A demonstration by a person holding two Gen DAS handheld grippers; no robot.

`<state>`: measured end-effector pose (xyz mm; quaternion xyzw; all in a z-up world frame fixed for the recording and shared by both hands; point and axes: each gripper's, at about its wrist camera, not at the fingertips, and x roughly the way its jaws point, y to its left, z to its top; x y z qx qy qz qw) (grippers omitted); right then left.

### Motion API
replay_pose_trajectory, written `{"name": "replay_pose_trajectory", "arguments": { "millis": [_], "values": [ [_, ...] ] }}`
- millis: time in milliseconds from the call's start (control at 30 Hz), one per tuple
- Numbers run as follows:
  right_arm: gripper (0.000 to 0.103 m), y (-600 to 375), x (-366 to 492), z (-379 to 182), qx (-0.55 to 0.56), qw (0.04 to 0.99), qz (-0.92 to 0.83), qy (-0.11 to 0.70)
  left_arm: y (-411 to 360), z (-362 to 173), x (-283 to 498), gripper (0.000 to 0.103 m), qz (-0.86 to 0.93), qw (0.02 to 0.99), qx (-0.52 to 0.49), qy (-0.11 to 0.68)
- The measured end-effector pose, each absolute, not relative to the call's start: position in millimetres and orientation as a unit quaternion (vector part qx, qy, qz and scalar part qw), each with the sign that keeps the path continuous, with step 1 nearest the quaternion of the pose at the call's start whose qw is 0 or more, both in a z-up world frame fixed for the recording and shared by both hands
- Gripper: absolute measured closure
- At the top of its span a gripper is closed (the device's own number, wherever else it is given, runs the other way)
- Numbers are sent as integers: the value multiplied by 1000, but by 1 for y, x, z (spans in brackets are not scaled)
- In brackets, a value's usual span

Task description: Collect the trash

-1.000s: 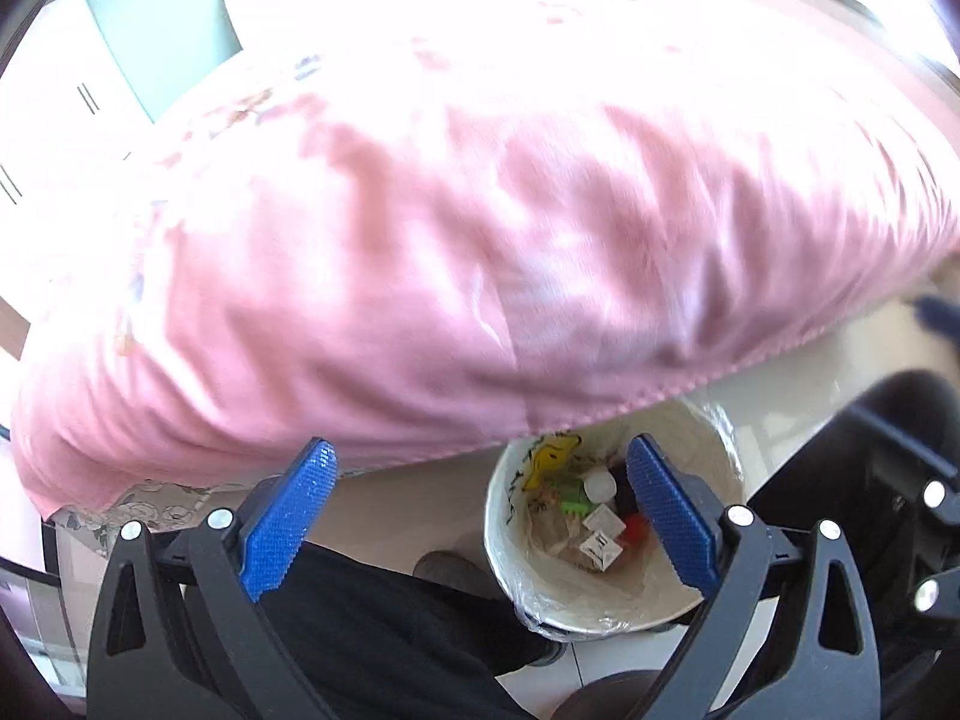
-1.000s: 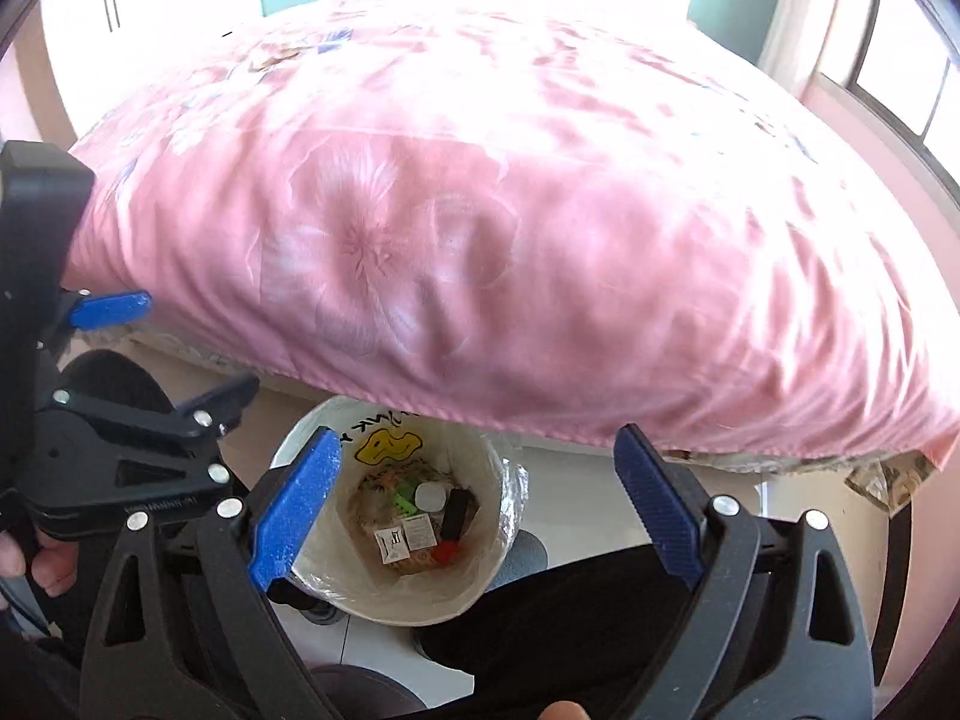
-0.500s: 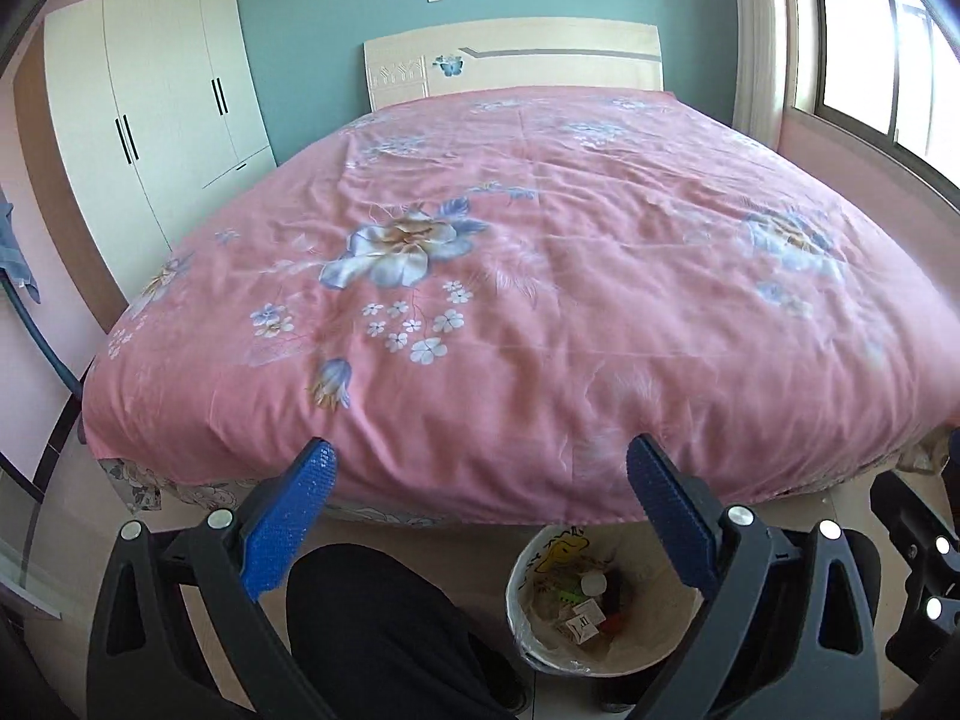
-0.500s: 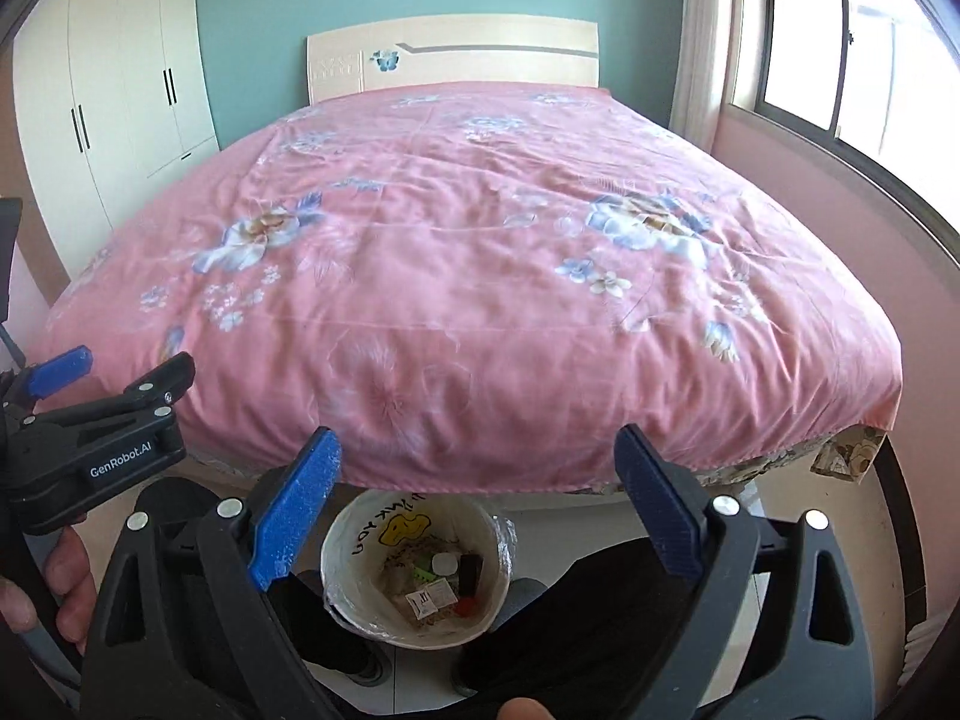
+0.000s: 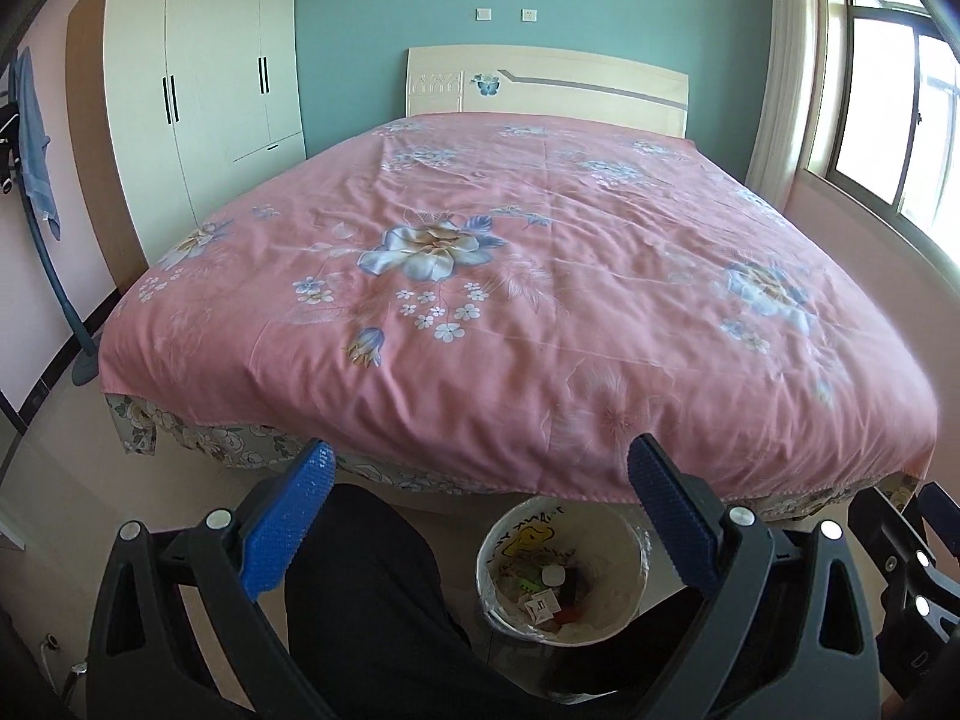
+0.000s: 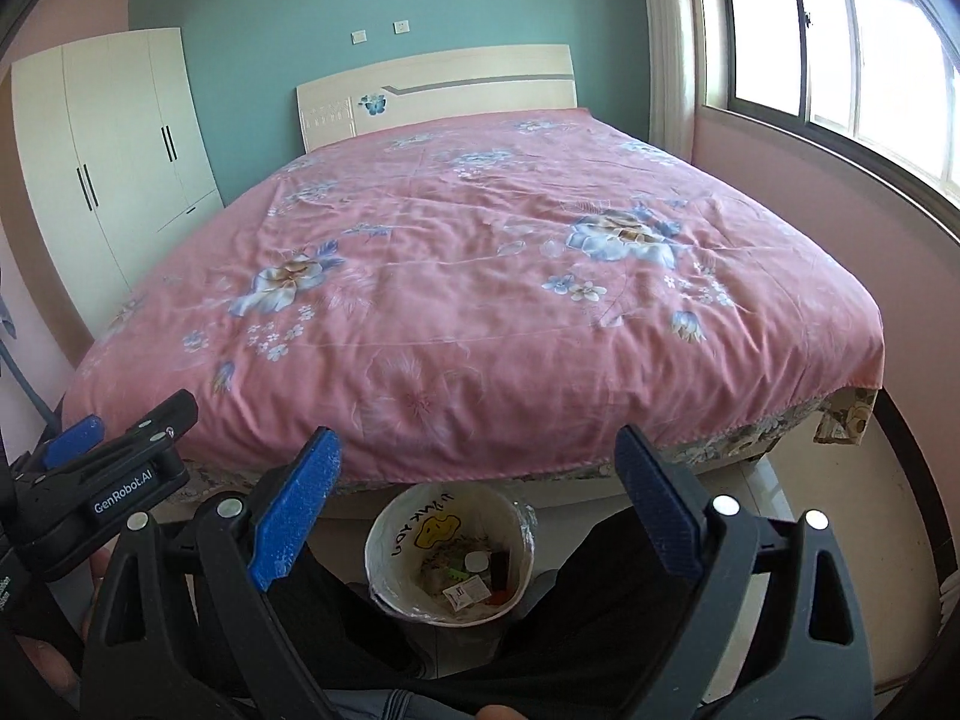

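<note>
A white waste bin (image 5: 618,519) with a yellow face print stands on the floor at the foot of the bed, lined with plastic. Inside lie several bits of trash (image 5: 543,591), among them wrappers and a white cap. My left gripper (image 5: 480,480) is open above and in front of the bin, nothing between its blue pads. In the right wrist view the same bin (image 6: 396,531) sits low in the middle, and my right gripper (image 6: 477,462) is open and empty too. The left gripper's black body (image 6: 102,480) shows at the left edge there.
A wide bed with a pink floral cover (image 5: 528,300) fills the room ahead. White wardrobe (image 5: 198,96) at the left wall, window (image 6: 840,60) at the right. The person's dark trouser legs (image 5: 372,600) flank the bin. A blue stand (image 5: 54,276) leans at the far left.
Both grippers rose and tilted up from just over the bin, so the whole bed and room came into view and the bin shrank toward the bottom. Both stayed open.
</note>
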<state>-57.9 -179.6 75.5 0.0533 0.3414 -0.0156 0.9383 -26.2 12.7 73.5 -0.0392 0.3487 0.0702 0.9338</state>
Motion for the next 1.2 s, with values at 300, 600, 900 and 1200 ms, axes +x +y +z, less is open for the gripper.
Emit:
{"name": "replay_pose_trajectory", "arguments": {
  "millis": [300, 600, 900, 1200],
  "values": [
    [9, -188, -84, 73, 70, 941, -15, 330, 3, 74, -54, 4, 55, 940, 8, 337],
    [8, -183, -82, 71, 70, 939, -13, 337, 2, 72, -54, 4, 50, 938, 19, 344],
    [8, -192, -79, 66, 84, 933, -21, 349, -2, 69, -52, 4, 40, 933, 28, 356],
    [8, -188, -79, 63, 82, 932, -21, 353, -1, 66, -51, 4, 42, 931, 31, 362]
  ]
}}
